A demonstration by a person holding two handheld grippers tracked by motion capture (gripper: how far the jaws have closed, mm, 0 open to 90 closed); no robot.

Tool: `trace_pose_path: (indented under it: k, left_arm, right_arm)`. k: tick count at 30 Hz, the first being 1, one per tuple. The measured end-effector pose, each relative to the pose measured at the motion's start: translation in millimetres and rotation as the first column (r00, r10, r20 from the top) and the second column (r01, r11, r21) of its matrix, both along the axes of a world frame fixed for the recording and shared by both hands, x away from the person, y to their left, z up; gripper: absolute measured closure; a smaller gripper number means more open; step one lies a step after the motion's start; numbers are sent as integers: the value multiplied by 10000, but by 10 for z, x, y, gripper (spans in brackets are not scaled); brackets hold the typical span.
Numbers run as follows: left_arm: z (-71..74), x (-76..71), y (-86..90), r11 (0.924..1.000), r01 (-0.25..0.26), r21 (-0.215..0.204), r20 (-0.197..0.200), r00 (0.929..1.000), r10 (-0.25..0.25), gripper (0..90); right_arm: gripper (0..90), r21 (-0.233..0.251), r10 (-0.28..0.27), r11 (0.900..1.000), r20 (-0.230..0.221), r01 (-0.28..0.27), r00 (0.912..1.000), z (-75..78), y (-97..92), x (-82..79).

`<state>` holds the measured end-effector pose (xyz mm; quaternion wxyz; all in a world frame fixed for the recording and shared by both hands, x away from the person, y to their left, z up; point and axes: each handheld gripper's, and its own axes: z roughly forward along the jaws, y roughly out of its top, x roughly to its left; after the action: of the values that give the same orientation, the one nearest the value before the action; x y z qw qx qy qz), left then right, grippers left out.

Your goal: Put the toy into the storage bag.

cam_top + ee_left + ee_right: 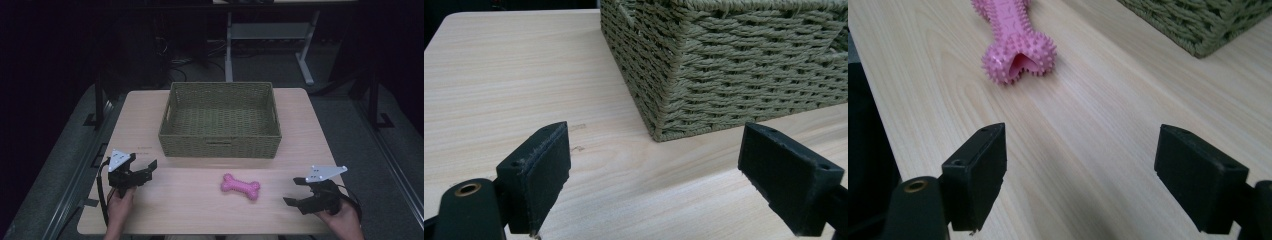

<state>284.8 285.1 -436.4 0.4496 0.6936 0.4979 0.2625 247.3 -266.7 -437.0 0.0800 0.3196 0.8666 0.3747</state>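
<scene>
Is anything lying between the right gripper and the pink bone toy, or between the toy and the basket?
Nothing visible. Bare tabletop separates the open right gripper from the bone toy, which the right gripper view shows straight ahead. Between toy and basket lies bare wood too, though the basket's near wall must be cleared to drop it in.

from my remote station i see a table (150, 120) of pale wood-grain laminate, smooth with a soft sheen; a basket (220, 145) of olive-green woven cord, coarse and matt, its twisted strands plain in the left gripper view; a pink bone toy (240, 187) that looks like soft rubber or plastic, studded with small nubs; the left gripper (149, 167) and right gripper (296, 192) in matt black plastic, their jaws faced with dull, slightly fuzzy-edged pads, a brass-toned ring set near one
</scene>
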Motion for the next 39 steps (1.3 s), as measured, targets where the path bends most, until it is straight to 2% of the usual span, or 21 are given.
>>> trace_pose_path:
  k: [19,39]
  left_arm:
    - [12,-11,15,10000,-24,25,71,10000,24,130]
    - [23,-20,34,9999,-84,-83,134,9999,85,130]
  right_arm:
    - [185,-163,707,9974,-89,-709,9975,219,190,107]
    - [179,-446,1394,9890,-309,-1407,9898,314,432,215]
